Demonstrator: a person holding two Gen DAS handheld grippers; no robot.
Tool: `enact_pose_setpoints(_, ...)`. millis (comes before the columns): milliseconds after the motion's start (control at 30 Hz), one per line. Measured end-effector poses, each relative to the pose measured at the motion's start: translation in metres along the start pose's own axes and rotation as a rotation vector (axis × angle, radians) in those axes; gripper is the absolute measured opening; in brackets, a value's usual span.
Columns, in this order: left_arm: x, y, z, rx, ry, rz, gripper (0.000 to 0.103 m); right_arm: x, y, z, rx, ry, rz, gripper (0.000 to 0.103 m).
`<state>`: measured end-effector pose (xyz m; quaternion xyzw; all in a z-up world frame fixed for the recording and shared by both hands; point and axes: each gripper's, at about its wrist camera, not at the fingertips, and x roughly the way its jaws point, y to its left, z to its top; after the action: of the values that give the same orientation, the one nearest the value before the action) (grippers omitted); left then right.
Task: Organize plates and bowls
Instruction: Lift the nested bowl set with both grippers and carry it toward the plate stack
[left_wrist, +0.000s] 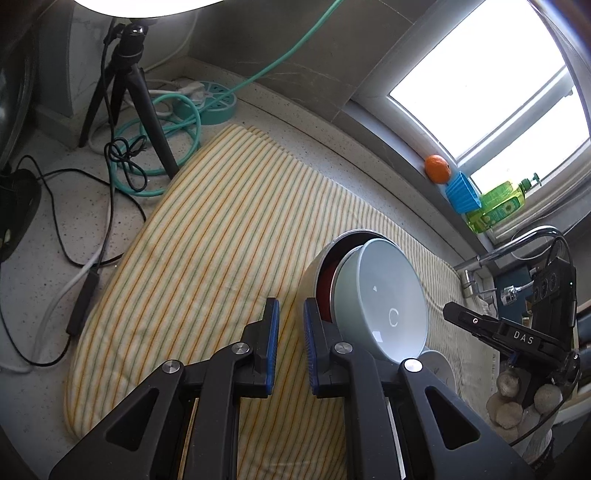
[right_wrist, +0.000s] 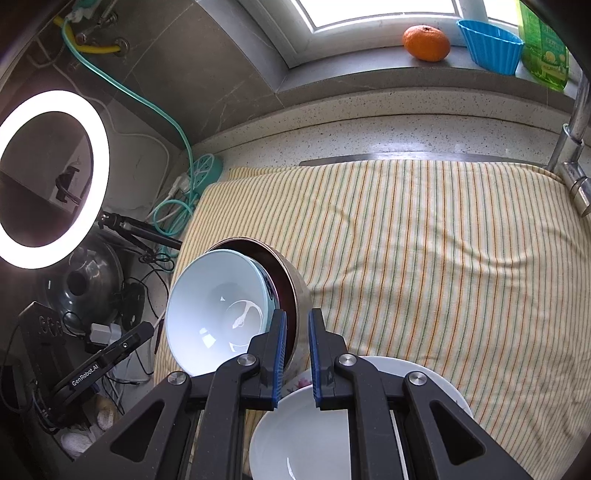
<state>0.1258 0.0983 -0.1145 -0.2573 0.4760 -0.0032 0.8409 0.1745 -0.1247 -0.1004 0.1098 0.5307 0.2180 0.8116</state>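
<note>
left gripper (left_wrist: 290, 345): closed, empty | right gripper (right_wrist: 297, 356): clamps metal bowl (right_wrist: 291, 288) rim | pale blue bowl (right_wrist: 218, 310) nested inside, tilted

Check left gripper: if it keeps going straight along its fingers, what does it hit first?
Probably the striped cloth. The left gripper points at bare cloth just left of the tilted steel bowl; its right finger sits very close to that bowl, so it might graze it. Depth is unclear.
</note>
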Motion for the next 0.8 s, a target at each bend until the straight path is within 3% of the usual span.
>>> enact_pose_setpoints(800,0.036,-0.008,0.010,0.043,0.057,-0.025,0.011,0.035,0.001,0.001,0.038,0.052,-0.011,0.011)
